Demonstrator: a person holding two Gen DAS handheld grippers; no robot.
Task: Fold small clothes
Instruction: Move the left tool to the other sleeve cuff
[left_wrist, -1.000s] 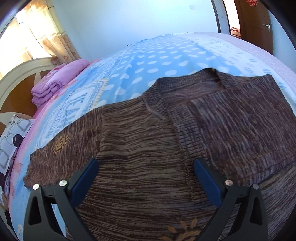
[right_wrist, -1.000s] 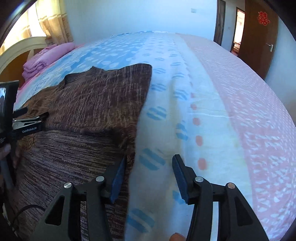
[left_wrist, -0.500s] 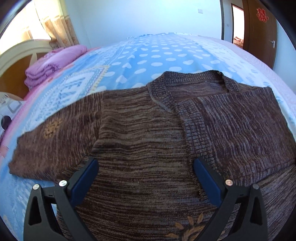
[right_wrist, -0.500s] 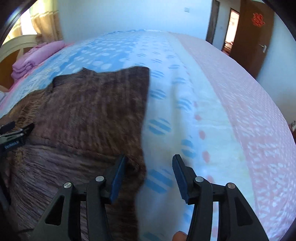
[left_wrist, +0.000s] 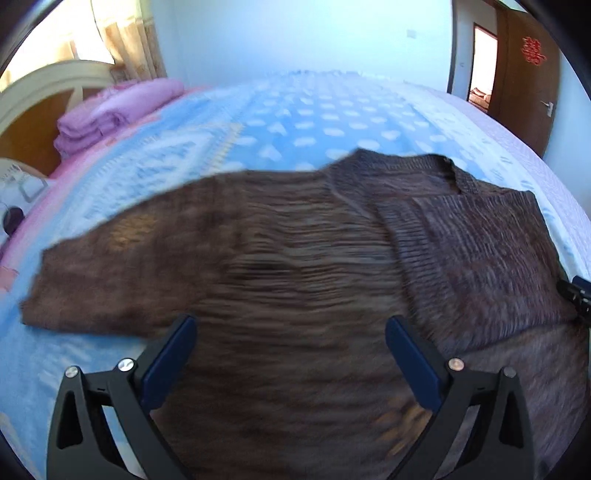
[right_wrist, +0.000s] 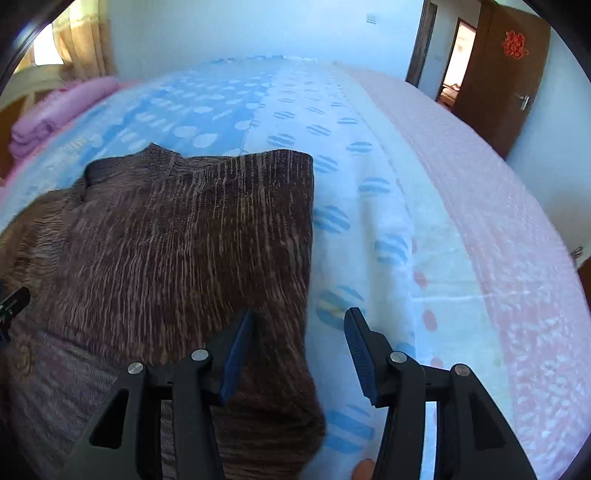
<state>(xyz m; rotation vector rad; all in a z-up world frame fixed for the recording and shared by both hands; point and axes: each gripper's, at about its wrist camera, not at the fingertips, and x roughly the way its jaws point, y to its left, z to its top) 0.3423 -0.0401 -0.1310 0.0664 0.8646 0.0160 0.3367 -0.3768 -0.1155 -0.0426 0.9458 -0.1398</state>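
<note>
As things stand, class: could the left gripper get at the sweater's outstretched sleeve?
Probably yes: the left gripper is open above the sweater, and the sleeve lies flat and uncovered on the bedspread.

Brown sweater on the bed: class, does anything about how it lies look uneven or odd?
Yes. The brown sweater is lopsided: its right side is folded in over the body, while the left sleeve lies spread out on the bedspread. Nothing looks damaged.

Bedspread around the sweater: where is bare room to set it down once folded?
Bare bedspread runs right of the sweater, out to the pink border. More lies beyond the collar. The far left corner is crowded with folded pink bedding. Both claws hang open, left over the knit, right over its edge.
</note>
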